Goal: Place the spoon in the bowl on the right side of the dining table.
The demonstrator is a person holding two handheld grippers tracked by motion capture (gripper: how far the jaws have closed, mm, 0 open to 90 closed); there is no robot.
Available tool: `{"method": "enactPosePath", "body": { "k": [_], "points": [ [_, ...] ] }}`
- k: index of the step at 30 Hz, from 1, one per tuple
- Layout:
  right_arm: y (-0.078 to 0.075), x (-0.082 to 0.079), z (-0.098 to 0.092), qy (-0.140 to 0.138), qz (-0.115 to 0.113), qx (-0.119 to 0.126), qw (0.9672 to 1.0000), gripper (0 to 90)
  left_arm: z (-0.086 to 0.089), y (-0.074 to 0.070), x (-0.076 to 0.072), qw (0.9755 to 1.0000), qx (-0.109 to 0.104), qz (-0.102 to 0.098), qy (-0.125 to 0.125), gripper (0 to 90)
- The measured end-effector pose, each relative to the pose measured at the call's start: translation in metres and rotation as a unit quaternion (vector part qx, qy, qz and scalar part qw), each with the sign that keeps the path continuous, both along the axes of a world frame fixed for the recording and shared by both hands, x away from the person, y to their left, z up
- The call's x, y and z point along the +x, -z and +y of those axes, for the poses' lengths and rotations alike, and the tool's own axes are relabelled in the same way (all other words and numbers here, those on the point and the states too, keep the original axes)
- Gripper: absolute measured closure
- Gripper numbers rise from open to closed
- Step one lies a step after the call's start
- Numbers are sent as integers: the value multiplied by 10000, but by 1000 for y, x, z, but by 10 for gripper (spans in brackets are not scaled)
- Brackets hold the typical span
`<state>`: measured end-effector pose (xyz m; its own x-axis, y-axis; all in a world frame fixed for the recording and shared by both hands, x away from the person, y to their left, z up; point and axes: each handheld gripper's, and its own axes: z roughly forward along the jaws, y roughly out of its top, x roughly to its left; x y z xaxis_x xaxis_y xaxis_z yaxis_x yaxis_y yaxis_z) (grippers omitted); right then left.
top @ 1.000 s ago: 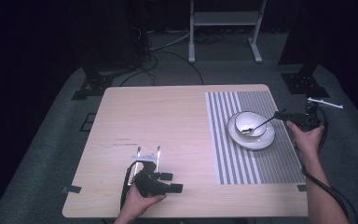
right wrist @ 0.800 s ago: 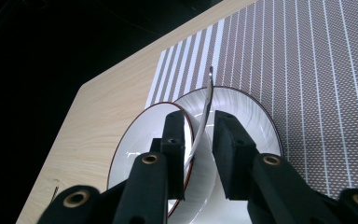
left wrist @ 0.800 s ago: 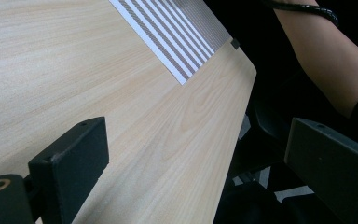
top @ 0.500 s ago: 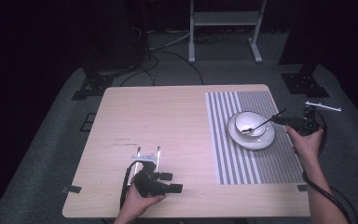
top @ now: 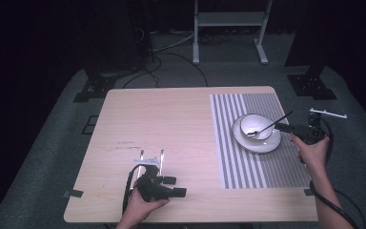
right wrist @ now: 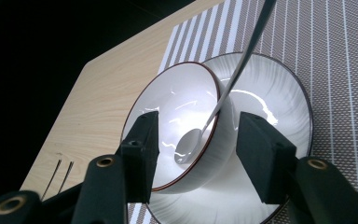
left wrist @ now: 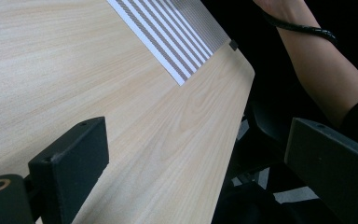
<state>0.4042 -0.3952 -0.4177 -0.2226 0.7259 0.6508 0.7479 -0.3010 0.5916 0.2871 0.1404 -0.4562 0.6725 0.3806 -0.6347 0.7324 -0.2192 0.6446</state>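
My right gripper (right wrist: 193, 154) has jaws apart w/ nothing between, just before the bowl (right wrist: 177, 126); bowl sits on the plate (right wrist: 279, 93), spoon (right wrist: 228, 88) leaning inside. Left gripper (top: 157, 183) rests on the table (top: 162, 119), jaws apart, prob. just parked

A white metal stand (top: 230, 21) rises beyond the wooden table (top: 171, 124). Black cables (top: 171, 52) trail over the grey floor (top: 52, 157). Two dark stand bases (top: 93, 88) flank the table's far corners.

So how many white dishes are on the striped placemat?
2: a white ceramic bowl holding a metal spoon, stacked on a white ribbed plate on the mat's far half.
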Motion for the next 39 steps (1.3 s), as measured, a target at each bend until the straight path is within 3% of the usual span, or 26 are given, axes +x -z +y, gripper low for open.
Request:
{"method": "enactPosePath", "body": {
  "k": [39],
  "points": [
    [14,-39,30,-485,-122,-11,9987,411,2,-1,0,10000,-3,-27,-8,49]
  ]
}}
